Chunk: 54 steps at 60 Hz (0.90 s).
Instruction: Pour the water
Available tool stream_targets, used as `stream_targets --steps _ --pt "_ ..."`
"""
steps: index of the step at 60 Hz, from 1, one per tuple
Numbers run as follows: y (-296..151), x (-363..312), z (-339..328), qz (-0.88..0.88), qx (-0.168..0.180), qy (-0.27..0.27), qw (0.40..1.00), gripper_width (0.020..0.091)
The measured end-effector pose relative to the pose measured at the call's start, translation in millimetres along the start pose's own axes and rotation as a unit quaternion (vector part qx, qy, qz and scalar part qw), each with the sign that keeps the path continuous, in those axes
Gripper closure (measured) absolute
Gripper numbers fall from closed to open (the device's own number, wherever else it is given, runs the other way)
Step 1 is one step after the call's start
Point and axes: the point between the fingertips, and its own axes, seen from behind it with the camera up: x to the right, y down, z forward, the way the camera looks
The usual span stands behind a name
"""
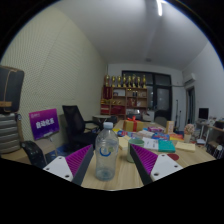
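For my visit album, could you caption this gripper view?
Open gripper with a clear plastic water bottle standing between its purple-padded fingers on a cluttered wooden table.

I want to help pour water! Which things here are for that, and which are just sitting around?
For the job: water bottle, standing between the open gripper's fingers.

Just lying about: colourful clutter on the table, black office chair, shelf of bottles, purple screen.

Water bottle (105, 152) between the open tool (106, 165) fingers; cluttered boxes (160, 145) beyond on the table (120, 178).
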Motion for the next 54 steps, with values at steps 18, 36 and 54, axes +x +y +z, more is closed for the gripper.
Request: stream_targets --steps 18,36,54 --pt "20.7 -6.7 88.4 0.076 -0.027 0.035 0.996 0.0284" --pt "20.6 -22.8 108.6 0.015 0.001 0.005 1.0 0.0566" --pt "-39.2 -48.7 129.0 0.297 -0.025 -0.147 0.943 0.0568"
